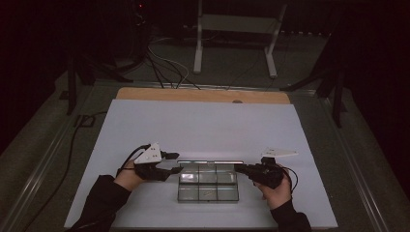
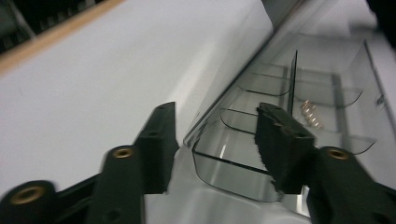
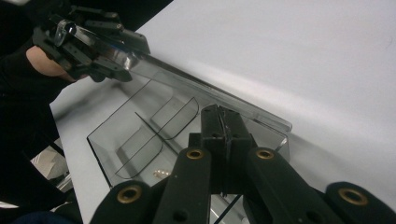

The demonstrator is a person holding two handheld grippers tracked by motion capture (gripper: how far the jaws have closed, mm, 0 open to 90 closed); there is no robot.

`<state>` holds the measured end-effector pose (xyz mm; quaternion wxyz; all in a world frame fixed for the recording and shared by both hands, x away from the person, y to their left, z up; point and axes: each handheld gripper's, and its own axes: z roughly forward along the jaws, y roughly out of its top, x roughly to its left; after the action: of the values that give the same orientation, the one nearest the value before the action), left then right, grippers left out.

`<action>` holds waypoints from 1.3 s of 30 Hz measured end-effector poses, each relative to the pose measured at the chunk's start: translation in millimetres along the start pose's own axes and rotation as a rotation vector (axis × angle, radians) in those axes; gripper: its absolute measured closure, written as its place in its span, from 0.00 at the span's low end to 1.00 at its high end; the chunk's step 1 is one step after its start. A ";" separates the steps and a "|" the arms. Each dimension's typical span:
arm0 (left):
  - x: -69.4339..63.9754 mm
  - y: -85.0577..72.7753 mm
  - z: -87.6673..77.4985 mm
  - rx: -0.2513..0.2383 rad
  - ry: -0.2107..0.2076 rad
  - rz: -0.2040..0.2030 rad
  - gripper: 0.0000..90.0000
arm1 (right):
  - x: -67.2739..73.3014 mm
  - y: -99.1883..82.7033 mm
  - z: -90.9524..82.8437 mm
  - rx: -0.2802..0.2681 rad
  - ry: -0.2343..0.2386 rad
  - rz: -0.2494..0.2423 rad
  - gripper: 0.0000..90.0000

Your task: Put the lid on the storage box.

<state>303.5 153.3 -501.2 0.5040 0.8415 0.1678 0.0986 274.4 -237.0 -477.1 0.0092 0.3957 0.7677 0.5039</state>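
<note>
A clear plastic compartment box (image 1: 208, 193) lies on the white sheet near the front, its lid (image 1: 210, 161) swung back along the far side. In one compartment rests a small brass spring-like part (image 2: 312, 113), also seen past the right jaws (image 3: 161, 173). My left gripper (image 1: 175, 163) is at the box's left end with its jaws open (image 2: 217, 112). One jaw stands over the end compartment, the other outside beside the lid (image 2: 233, 79), and neither presses on anything. My right gripper (image 1: 239, 168) is at the box's right end, jaws shut (image 3: 222, 112) on the thin end wall.
The white sheet (image 1: 203, 125) covers a wooden table whose bare edge (image 1: 203, 94) shows at the back. Beyond it on the dark floor stand a metal frame (image 1: 232, 43) and loose cables (image 1: 164, 67). Sleeved forearms come in from the bottom.
</note>
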 end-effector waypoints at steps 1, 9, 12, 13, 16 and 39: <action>0.5 -0.1 -2.6 -0.012 -0.001 -0.023 0.51 | 0.2 -0.1 0.2 0.000 0.001 -0.001 1.00; 2.9 -1.0 -14.2 -0.014 -0.035 -0.166 0.12 | 1.9 -0.3 1.9 0.003 0.000 -0.009 1.00; 1.6 -1.0 -16.5 -0.014 -0.080 -0.191 0.01 | 2.7 -0.9 1.9 0.006 0.002 -0.008 1.00; 0.8 -1.2 -17.9 -0.017 -0.082 -0.188 0.01 | 2.8 -1.2 2.0 0.006 0.003 -0.009 1.00; 0.4 -2.2 -20.9 -0.024 -0.085 -0.192 0.01 | 3.0 -2.0 3.1 0.011 0.007 -0.015 1.00; -3.3 -8.5 -30.5 -0.045 -0.076 -0.216 0.01 | 8.4 -18.6 3.6 0.073 0.011 -0.007 1.00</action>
<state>288.7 180.6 -494.2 0.5366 0.8100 0.2359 0.0154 259.0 -232.4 -490.2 -0.0078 0.3904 0.7869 0.4778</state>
